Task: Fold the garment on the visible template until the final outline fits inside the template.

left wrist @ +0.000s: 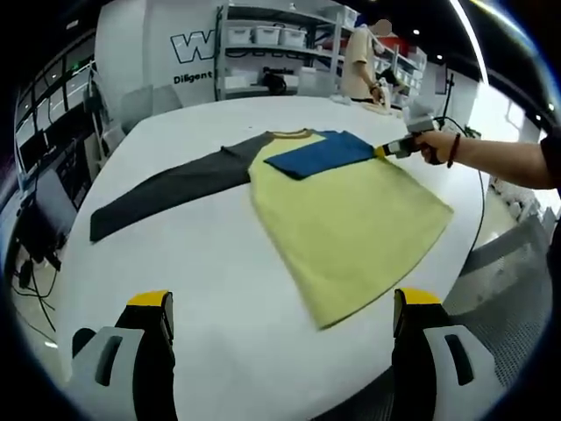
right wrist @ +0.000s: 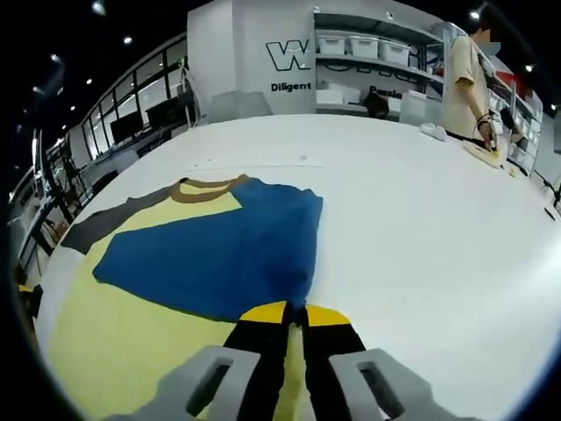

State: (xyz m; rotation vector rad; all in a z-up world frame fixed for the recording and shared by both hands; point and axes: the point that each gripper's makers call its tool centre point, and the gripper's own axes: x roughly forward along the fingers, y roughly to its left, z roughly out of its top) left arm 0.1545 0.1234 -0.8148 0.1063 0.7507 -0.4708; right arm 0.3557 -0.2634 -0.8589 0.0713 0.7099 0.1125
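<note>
Lying flat on the white table (left wrist: pixel 219 289) is the garment (left wrist: pixel 351 219), a yellow-bodied shirt with a brown collar (left wrist: pixel 294 134); its dark grey sleeve (left wrist: pixel 166 189) is stretching out straight toward the table's far-left side, and its blue sleeve (left wrist: pixel 320 153) is sitting folded across the upper chest. Right gripper (right wrist: pixel 295 312) is pinching the end of that blue sleeve, yellow-tipped fingers (right wrist: pixel 263 313) pressed together on the fabric right at the shirt's edge. In the left gripper view that same tool is showing at the shirt's far side, with the person's hand (left wrist: pixel 434 145) wrapped around it and a dark band on the wrist. Left gripper (left wrist: pixel 285 307) is hovering over bare table short of the shirt's hem, fingers (left wrist: pixel 151 303) spread wide, touching nothing. No template outline is readable on the tabletop from either view. Shirt is sitting roughly mid-table, hem angled toward the near-right edge. Behind the table, shelving (left wrist: pixel 280 44) with white bins is standing against the wall, and a second person (right wrist: pixel 465 79) in a light top is working at another surface.
</note>
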